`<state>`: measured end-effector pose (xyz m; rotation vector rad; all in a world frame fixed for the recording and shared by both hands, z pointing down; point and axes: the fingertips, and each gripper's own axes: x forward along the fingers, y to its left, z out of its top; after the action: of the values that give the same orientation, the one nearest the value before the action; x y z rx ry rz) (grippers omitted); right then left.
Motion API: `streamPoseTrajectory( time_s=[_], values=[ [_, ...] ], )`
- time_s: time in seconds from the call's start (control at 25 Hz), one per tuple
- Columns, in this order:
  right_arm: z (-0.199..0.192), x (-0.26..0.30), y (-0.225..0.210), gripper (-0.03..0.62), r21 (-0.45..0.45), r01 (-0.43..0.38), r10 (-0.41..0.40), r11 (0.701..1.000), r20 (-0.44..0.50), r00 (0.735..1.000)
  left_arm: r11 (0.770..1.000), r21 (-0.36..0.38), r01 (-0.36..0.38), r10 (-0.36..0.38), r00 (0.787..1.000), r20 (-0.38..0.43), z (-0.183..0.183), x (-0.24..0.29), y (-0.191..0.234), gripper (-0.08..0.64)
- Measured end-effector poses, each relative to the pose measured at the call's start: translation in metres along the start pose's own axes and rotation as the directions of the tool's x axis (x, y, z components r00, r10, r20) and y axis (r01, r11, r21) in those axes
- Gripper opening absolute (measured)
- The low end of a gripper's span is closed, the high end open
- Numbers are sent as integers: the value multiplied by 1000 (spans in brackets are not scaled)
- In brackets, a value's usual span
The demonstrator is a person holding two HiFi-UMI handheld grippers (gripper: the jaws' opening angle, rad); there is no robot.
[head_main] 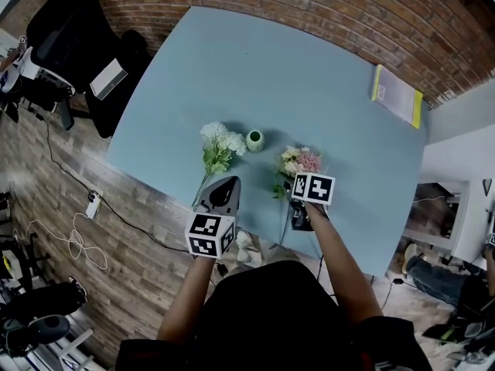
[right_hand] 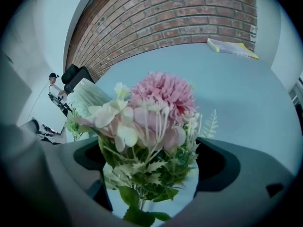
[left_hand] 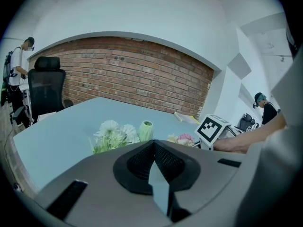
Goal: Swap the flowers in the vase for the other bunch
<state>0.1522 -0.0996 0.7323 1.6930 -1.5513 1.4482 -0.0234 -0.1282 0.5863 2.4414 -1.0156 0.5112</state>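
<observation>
A small green vase [head_main: 254, 140] stands empty on the light blue table [head_main: 309, 83]. The white bunch [head_main: 217, 143] lies just left of it, stems towards me. To the right of the vase lies the pink bunch [head_main: 298, 161]. My right gripper [head_main: 302, 205] points steeply down over it. In the right gripper view its jaws stand apart with the pink bunch [right_hand: 156, 108] and its leafy stems between them. My left gripper [head_main: 224, 182] hovers near the white stems, shut and empty. Its view shows the closed fingertips [left_hand: 154, 144] with the white bunch [left_hand: 113, 134] and vase [left_hand: 146, 130] beyond.
A yellow-edged book [head_main: 397, 95] lies at the table's far right corner. A black office chair [head_main: 77, 37] stands off the table's left side, and cables [head_main: 77, 238] trail on the wooden floor. People stand in the background [left_hand: 19, 70].
</observation>
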Motion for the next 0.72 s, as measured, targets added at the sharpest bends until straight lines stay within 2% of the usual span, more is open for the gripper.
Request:
streamPoseTrajectory(
  time_s=[0.28,0.72],
  values=[
    [-4,11,-1,541,-33,41,-42,999,-30,999,999,-14,-29,29,1000,-4,-5,-4,7,8],
    [-8,16,-4,540,-92,99,-106,991,-80,991,999,-8,-31,31,1000,4,0,-3,2,8]
  ],
)
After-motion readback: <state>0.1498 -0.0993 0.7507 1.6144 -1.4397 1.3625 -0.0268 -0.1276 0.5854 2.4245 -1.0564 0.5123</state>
